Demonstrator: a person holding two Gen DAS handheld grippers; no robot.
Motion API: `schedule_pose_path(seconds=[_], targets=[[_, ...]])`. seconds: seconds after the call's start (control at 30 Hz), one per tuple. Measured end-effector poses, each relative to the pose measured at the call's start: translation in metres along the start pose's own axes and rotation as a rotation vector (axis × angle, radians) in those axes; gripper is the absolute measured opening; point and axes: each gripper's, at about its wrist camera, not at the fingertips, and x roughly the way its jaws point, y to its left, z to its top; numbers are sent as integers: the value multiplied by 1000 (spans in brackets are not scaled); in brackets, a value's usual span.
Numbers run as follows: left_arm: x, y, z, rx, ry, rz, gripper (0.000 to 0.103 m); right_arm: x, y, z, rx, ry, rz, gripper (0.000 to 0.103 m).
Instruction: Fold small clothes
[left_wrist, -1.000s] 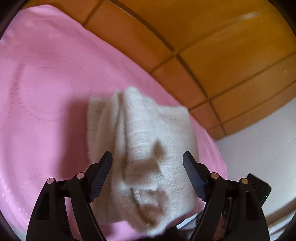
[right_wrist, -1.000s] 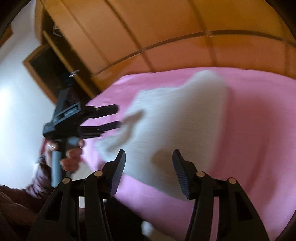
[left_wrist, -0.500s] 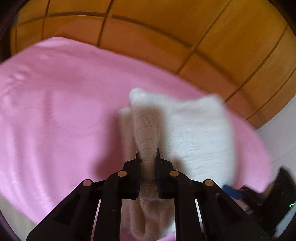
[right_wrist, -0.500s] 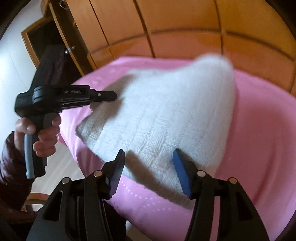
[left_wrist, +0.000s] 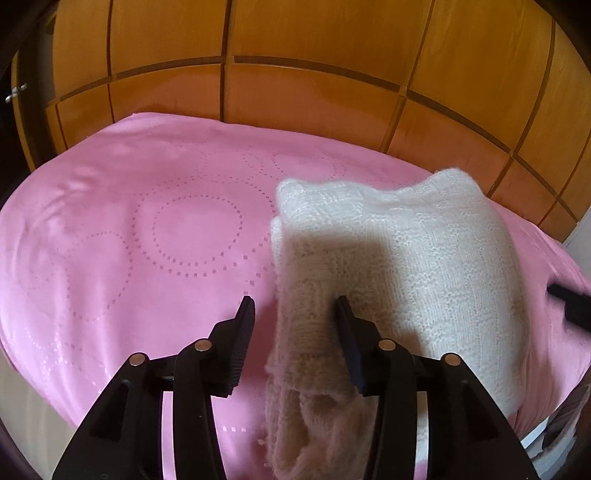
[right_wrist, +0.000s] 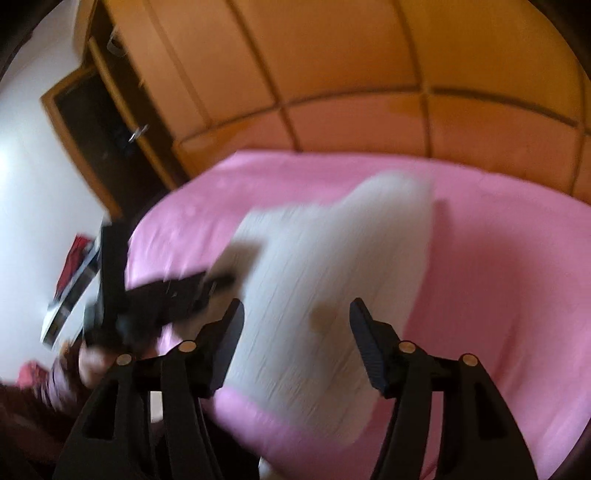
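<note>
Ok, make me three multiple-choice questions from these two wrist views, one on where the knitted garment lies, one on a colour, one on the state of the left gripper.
1. Where does the white knitted garment lie?
A. on the pink bedspread
B. on a wooden floor
C. inside a drawer

2. What colour are the panels behind the bed?
A. grey
B. orange-brown wood
C. green

3. How does the left gripper stand?
A. clamped shut on the garment
B. out of view
C. jaws apart, a fold of the garment between them

Answers: 1 A, pink fabric shows all round the garment. 2 B, glossy orange-brown wood fills the background. 3 C, a gap shows beside the left finger; the jaws are opening.
</note>
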Motion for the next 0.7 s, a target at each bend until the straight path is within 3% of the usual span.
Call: schedule_pose_path(seconds=[0.23, 0.4, 0.7], targets=[[5, -4, 2, 11, -3, -2, 44, 31, -1, 48, -16, -1, -84, 63], [7, -2, 1, 2, -3, -4, 50, 59, -1, 58, -41, 68, -124, 63], [13, 2, 0, -6, 1, -31, 50, 96, -6, 63, -36, 141, -172, 63]])
